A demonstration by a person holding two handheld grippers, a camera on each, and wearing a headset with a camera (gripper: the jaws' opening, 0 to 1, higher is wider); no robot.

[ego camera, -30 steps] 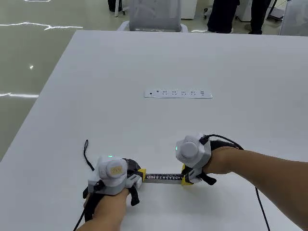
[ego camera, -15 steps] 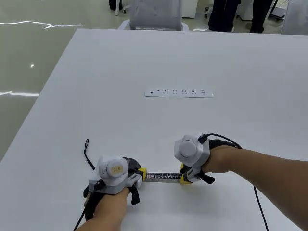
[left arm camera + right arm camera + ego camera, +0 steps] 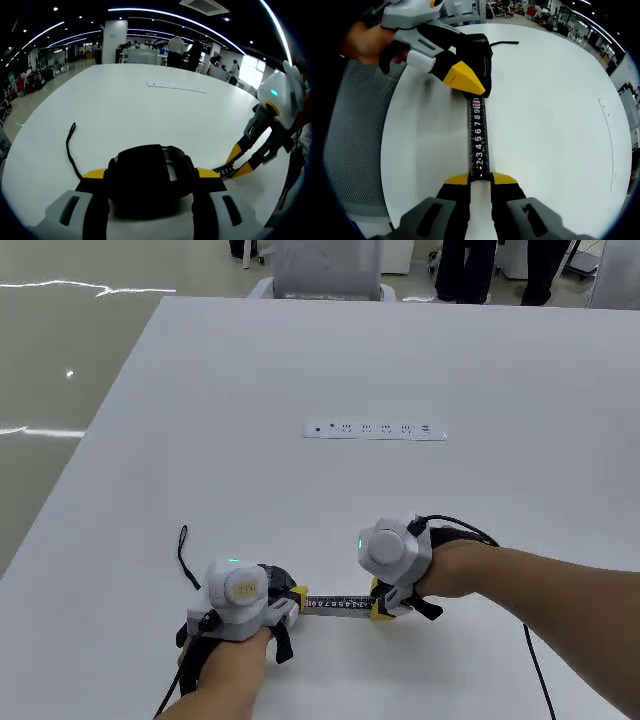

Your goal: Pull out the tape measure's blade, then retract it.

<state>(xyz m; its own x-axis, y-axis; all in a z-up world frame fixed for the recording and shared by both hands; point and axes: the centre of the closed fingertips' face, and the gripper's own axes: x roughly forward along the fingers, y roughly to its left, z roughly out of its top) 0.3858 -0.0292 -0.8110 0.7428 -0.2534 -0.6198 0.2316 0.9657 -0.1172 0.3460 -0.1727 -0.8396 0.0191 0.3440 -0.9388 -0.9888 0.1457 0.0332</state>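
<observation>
Tape measure: black case (image 3: 150, 180) on the white table (image 3: 300, 360), clamped between the yellow-tipped jaws of the left gripper (image 3: 286, 602). Blade (image 3: 478, 135): a short length out, its end pinched in the nearly closed jaws of the right gripper (image 3: 481, 179). Power strip (image 3: 375, 429): well apart, farther up the table.

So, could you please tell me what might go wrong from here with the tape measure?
The right hand-held gripper pinches only the tip of the blade; if it slips, the blade may snap back into the case. The left hand-held gripper clamps the rounded case from the sides, so a crooked pull might twist it loose.
</observation>
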